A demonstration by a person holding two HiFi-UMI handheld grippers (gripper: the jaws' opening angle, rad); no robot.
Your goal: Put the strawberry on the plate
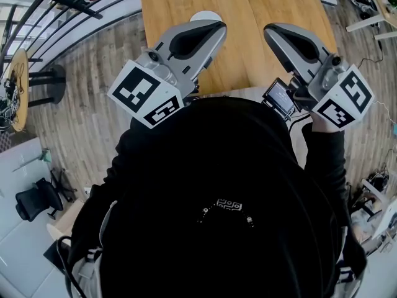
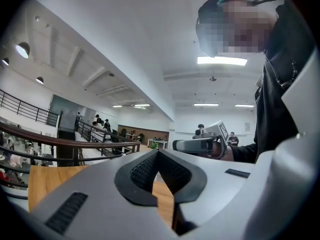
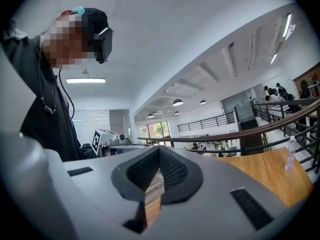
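Note:
No strawberry shows in any view. A white plate [image 1: 206, 15] lies on the wooden table [image 1: 248, 11], mostly hidden behind my left gripper [image 1: 218, 27]. Both grippers are held up level at chest height over the table's near edge. The left gripper [image 2: 158, 152] has its pads together at the tips with nothing between them. My right gripper [image 1: 270, 31] is likewise shut and empty, its pads meeting at the tips [image 3: 159, 149]. Each gripper view catches the other gripper: the right gripper [image 2: 200, 144] and the left gripper's marker cube [image 3: 106, 138].
The person's black-clad body fills the lower head view. A clear bottle [image 3: 288, 159] stands on the table at the right. A dark railing [image 2: 75, 146] runs beyond the table. A stool [image 1: 46, 79] and an office chair [image 1: 34, 200] stand on the floor at the left.

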